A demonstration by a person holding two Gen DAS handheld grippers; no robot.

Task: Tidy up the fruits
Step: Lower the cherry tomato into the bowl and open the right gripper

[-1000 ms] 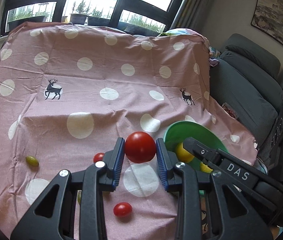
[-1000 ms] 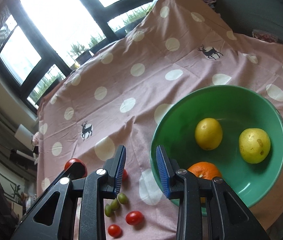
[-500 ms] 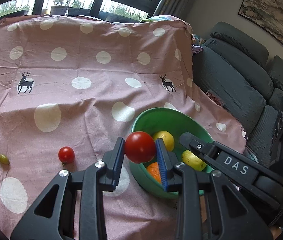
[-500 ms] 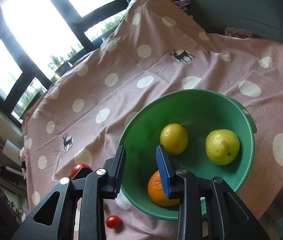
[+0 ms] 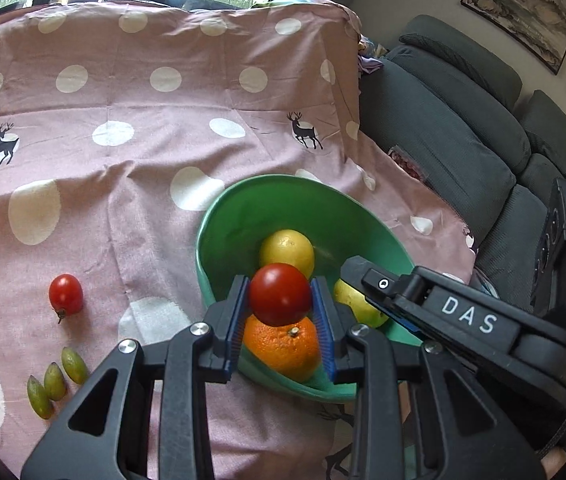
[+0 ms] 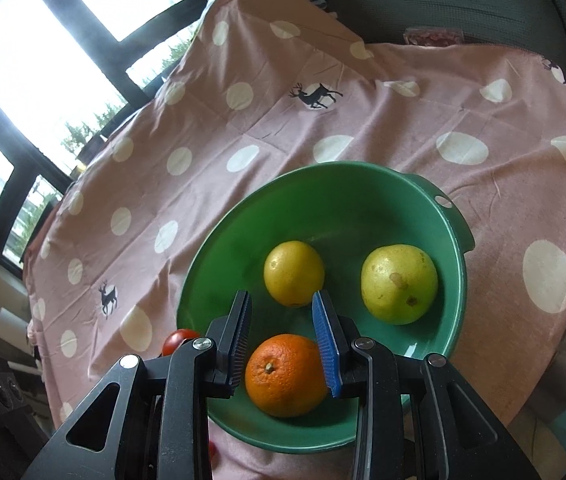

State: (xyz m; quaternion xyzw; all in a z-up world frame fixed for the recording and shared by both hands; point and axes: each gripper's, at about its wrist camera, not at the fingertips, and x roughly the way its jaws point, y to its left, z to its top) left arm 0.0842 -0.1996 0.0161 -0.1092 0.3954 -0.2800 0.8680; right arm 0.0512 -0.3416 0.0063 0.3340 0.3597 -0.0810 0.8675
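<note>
While the left gripper (image 5: 279, 307) pinched the tomato (image 5: 280, 294) at frame centre above the green bowl (image 5: 219, 224), right gripper (image 6: 283, 322) stood parted, empty; an early release risked bruising on the orange (image 5: 283, 346).

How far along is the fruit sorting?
Done: orange, lemon and pear sit in the green bowl. In hand: the left gripper holds a large tomato over the bowl; the right gripper is empty. Left: a small tomato and three green grapes on the cloth.
</note>
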